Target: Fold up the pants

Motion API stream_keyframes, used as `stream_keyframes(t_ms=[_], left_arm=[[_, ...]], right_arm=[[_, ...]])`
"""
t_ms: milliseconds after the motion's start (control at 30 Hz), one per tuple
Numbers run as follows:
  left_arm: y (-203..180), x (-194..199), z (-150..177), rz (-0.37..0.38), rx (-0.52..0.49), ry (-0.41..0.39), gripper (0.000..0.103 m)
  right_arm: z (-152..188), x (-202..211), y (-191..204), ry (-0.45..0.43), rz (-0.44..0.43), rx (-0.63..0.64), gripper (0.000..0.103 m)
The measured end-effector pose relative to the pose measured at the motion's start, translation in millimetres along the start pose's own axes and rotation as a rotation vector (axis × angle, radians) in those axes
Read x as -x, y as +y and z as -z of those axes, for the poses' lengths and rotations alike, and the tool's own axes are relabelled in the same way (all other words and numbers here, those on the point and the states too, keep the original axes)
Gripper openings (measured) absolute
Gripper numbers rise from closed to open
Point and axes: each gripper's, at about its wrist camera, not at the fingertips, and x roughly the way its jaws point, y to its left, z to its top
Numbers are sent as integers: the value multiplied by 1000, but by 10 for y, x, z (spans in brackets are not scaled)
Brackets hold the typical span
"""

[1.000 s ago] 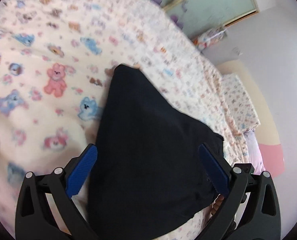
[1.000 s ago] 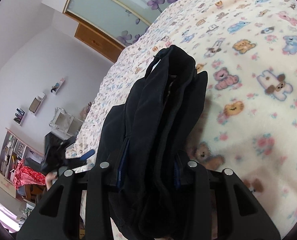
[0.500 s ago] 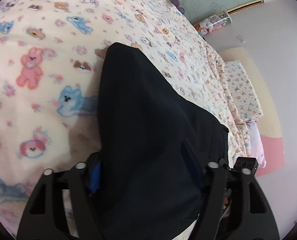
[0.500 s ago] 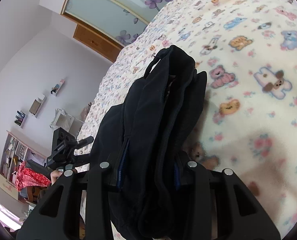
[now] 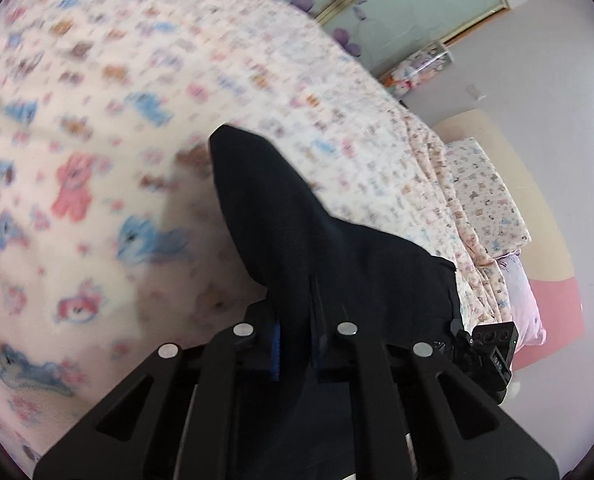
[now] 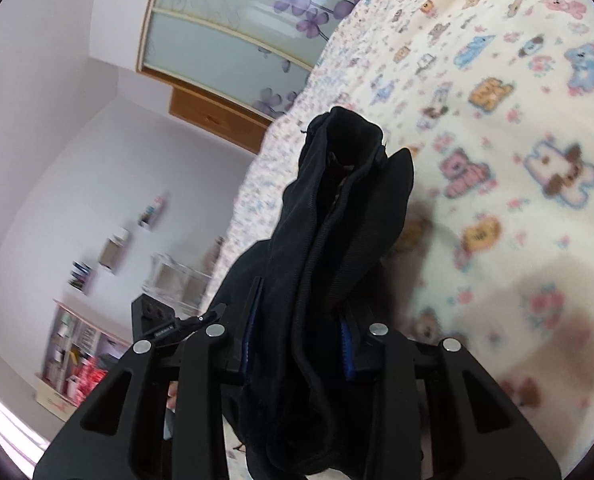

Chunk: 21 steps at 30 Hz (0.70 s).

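The black pants of soft, finely ribbed cloth (image 5: 337, 248) are held up between the two grippers, above the bed with the cream blanket printed with small bears and dogs (image 5: 97, 128). The far end of the pants reaches down toward the blanket; I cannot tell if it touches it.

The left gripper (image 5: 295, 344) is closed on a thin edge of the pants, with only one or two layers between its blue pads. The right gripper (image 6: 295, 344) holds a thick bundle of several gathered layers, and its jaws are closing a little more on this bundle. In the left view, the other gripper shows at the right edge, close beside the cloth.

I judge the cloth to be light and very soft. It has no stiffness, so it hangs and bends wherever it is not supported. It does not look slippery, because the rib gives some friction against the pads. It is not fragile.

The best places to hold are probably the two corners of one edge, so the cloth hangs flat between the grippers. A thick bundle like the right one may hide layers that slide out unevenly.
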Motion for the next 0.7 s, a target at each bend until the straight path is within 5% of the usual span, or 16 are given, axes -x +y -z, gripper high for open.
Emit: stream_keyframes(t_ms=[333,533,700], left_arm=[[-536,-302,-303,52,-69,-104,9],[-369,-808,-322,-65,-32,-85,9],[-68,-951,-258,-65,51,-86,13]], right_arm=[[-708,83,-5,-105,27,44,33],[-751,-25,-401,-73,217,25,32],[-679,-30,-541,-84,255,24,32]])
